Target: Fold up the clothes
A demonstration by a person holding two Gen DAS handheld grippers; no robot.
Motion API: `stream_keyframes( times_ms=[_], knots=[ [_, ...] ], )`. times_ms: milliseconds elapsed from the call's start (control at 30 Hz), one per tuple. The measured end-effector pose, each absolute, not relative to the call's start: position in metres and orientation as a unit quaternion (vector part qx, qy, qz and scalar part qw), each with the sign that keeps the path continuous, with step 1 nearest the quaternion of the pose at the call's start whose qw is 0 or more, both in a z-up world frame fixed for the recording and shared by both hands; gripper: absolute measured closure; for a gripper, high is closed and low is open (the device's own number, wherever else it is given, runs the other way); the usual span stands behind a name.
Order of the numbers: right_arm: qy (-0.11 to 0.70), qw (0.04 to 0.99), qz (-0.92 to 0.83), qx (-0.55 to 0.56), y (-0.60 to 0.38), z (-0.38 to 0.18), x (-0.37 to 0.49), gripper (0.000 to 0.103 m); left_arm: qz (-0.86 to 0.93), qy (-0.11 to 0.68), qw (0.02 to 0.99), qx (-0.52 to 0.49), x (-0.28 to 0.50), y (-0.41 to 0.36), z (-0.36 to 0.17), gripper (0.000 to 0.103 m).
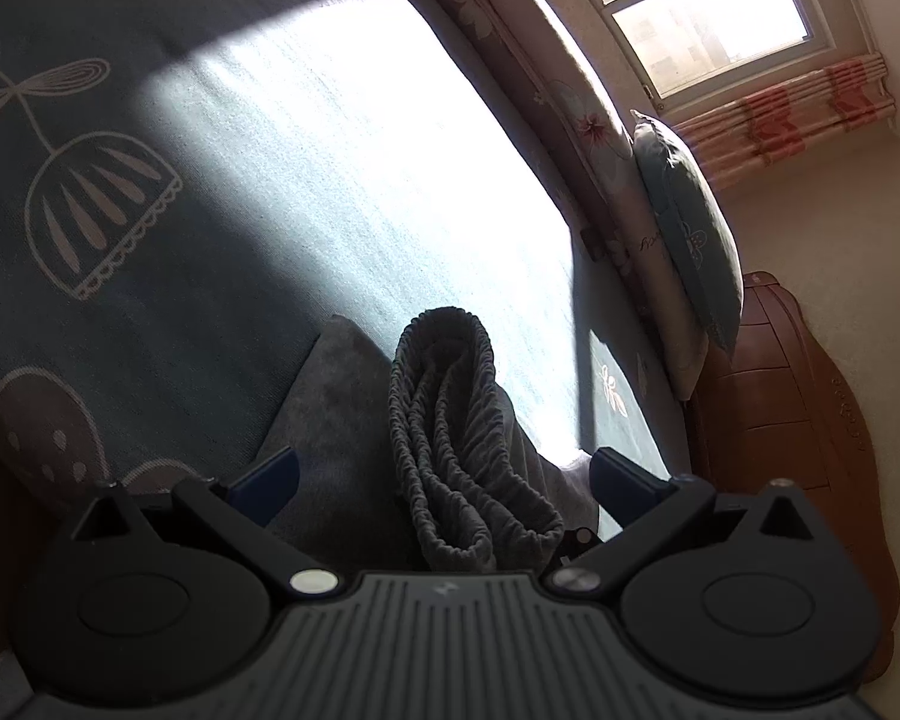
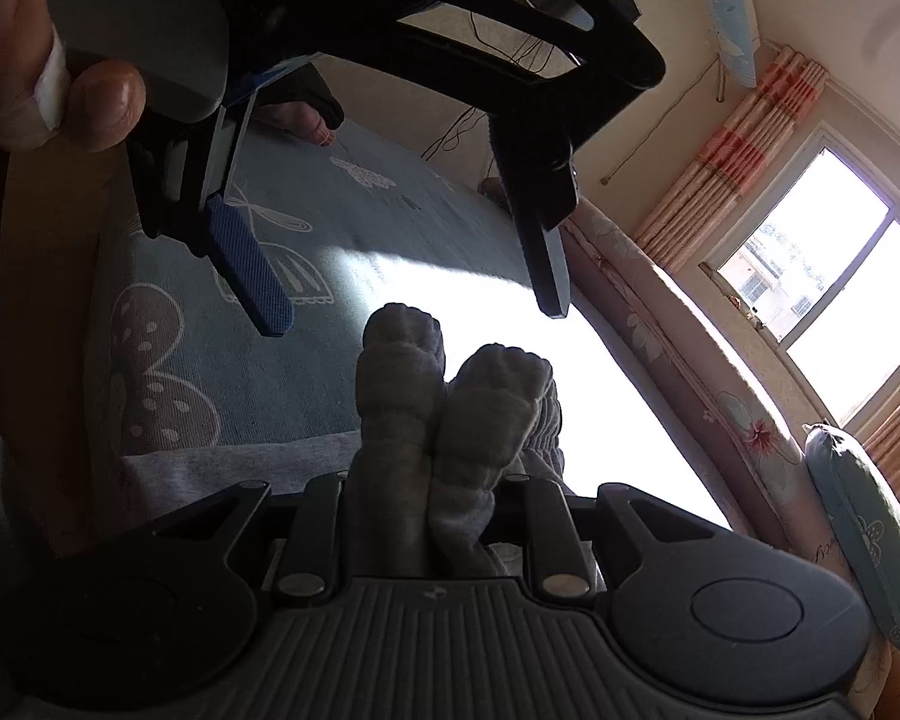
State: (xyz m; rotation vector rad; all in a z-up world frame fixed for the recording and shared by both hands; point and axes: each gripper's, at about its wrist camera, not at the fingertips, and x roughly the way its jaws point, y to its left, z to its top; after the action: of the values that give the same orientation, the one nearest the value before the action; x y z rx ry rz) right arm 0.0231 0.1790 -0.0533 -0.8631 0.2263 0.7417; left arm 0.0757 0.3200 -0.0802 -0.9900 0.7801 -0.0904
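Observation:
A grey garment with a gathered elastic waistband (image 1: 450, 438) lies bunched on the bed. My left gripper (image 1: 444, 480) is open wide, its blue pads (image 1: 264, 480) standing on either side of the waistband without touching it. In the right wrist view my right gripper (image 2: 444, 462) is shut on the doubled waistband (image 2: 450, 396), which bulges out past the fingers in two thick folds. The left gripper (image 2: 414, 315) hangs open just above and beyond those folds, held by a person's hand (image 2: 60, 60) with a bandaged finger. More grey cloth (image 2: 222, 468) spreads to the left.
The bed wears a teal sheet (image 1: 120, 210) with pale printed figures and a bright patch of sunlight (image 1: 360, 150). A floral padded edge (image 1: 570, 108) and a teal pillow (image 1: 690, 228) lie to the right, next to a wooden headboard (image 1: 780, 390). A window (image 2: 840, 276) and striped curtains (image 2: 738, 150) are behind.

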Motion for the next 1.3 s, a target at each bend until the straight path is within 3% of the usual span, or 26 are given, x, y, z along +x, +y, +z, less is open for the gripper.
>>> stream_keyframes(
  times_ms=[700,867,1000,1067,1300],
  knots=[
    [0.043,0.767,0.346,-0.539,0.203,-0.108,-0.002,0.078,-0.028,0.375,0.809,-0.452,0.072,0.325,-0.087,0.001],
    [0.065,0.763,0.346,-0.542,0.207,-0.104,-0.006,0.065,-0.027,0.377,0.812,-0.445,0.071,0.322,-0.085,0.001],
    [0.147,0.78,0.392,-0.466,0.193,-0.063,0.001,0.055,-0.031,0.367,0.826,-0.427,0.072,0.316,-0.074,0.001],
    [0.19,0.787,0.425,-0.405,0.175,-0.04,0.007,0.044,-0.036,0.362,0.837,-0.41,0.073,0.307,-0.066,0.001],
    [0.287,0.822,0.436,-0.227,0.072,0.01,0.042,0.045,-0.098,0.374,0.856,-0.344,0.101,0.256,-0.06,0.001]
  ],
)
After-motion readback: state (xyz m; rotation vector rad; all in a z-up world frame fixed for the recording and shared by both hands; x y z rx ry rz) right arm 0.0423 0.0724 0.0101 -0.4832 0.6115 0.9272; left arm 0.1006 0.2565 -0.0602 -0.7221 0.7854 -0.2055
